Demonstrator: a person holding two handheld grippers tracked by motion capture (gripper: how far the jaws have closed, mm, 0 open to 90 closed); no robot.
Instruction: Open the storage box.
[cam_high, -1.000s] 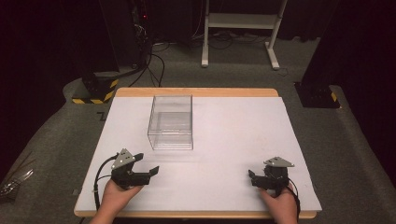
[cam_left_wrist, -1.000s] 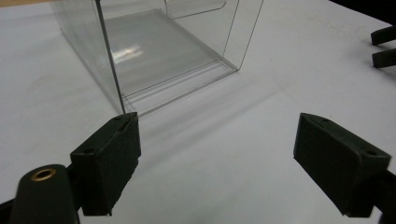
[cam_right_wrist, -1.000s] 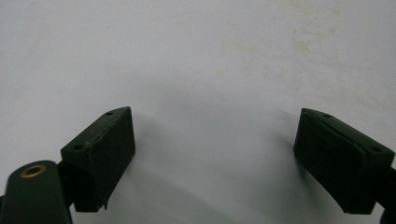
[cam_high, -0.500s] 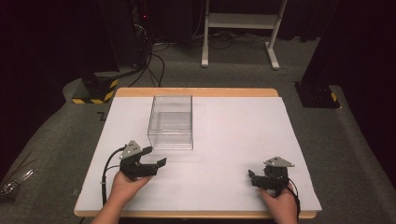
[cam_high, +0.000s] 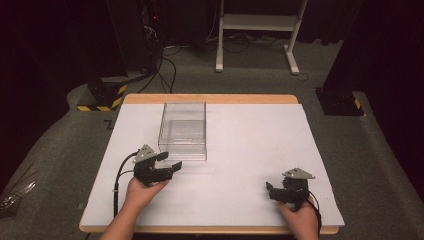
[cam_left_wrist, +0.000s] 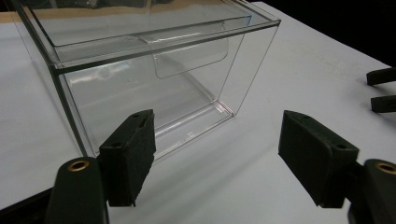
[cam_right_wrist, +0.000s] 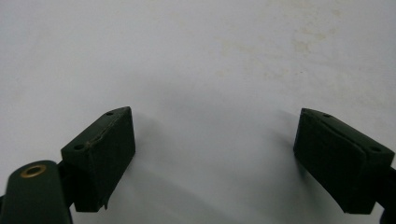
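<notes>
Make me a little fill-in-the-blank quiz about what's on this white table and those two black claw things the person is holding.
1. The clear plastic box on the white table holds ____.
2. The gripper nearest the box is the ____ gripper.
3. The jaws of the right gripper are ____.
4. In the high view, the right gripper's jaws point toward the table's ____ side.

Missing words: nothing; left; open; left

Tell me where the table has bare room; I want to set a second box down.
Bare: the whole stretch right of the clear box, up to the far wooden edge and down to the right tool; also the middle between both tools. Crowded: the box's near end, where the open left tool sits close.
</notes>
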